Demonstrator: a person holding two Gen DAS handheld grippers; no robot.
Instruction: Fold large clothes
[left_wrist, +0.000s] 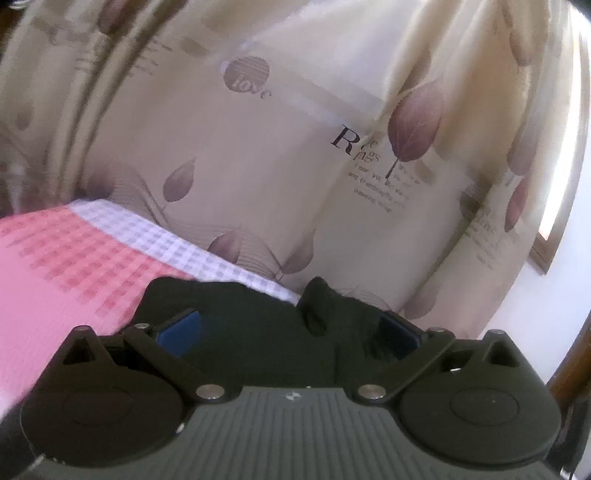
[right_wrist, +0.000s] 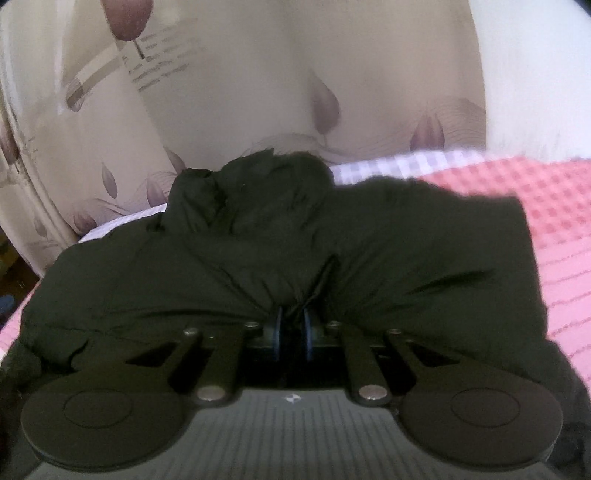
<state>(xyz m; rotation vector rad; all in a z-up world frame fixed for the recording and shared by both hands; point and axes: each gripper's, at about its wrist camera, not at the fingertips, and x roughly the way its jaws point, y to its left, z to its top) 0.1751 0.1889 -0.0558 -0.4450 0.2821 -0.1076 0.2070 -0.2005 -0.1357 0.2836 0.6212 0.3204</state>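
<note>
A large black padded garment (right_wrist: 258, 258) lies bunched on a pink checked bedspread (right_wrist: 554, 229). In the right wrist view my right gripper (right_wrist: 293, 325) is shut, its blue pads pinching a fold of the black garment at its near edge. In the left wrist view my left gripper (left_wrist: 288, 325) is open, its blue pads (left_wrist: 181, 332) spread wide, with the black garment (left_wrist: 258, 332) lying between and under the fingers. The garment's far end rises in a lump (right_wrist: 266, 184) near the bed's edge.
A beige curtain with purple leaf prints and lettering (left_wrist: 295, 166) hangs close behind the bed. The bedspread (left_wrist: 74, 258) has a white and grey checked border (left_wrist: 166, 240). A white wall and a wooden frame (left_wrist: 546, 251) stand at the right.
</note>
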